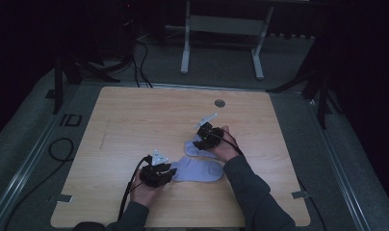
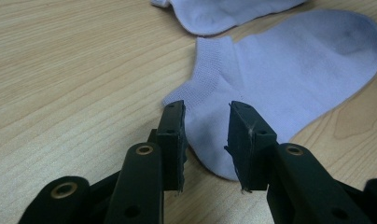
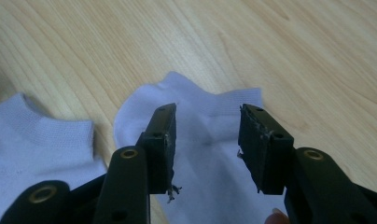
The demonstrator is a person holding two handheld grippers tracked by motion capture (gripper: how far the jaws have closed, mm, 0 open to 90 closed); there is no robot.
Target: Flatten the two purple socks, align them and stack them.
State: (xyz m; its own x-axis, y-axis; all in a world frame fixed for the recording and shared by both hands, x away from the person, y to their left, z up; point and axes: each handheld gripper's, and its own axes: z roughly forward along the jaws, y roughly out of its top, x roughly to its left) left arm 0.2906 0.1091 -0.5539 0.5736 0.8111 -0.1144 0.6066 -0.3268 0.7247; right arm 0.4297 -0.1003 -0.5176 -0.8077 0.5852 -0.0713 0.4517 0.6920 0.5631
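Two pale lilac ankle socks lie flat near the bench's front edge: near sock [image 1: 200, 170], far sock [image 1: 196, 148]. Left gripper [image 2: 206, 125] part-open over the near sock's cuff; right gripper [image 3: 206, 128] part-open over the far sock; neither grips

A light wooden table [image 1: 135, 120] with rounded corners and a grey round cap [image 1: 220, 103] near its far edge carries two pale lavender ankle socks: near sock [image 1: 202, 170] and far sock [image 1: 196, 148], touching
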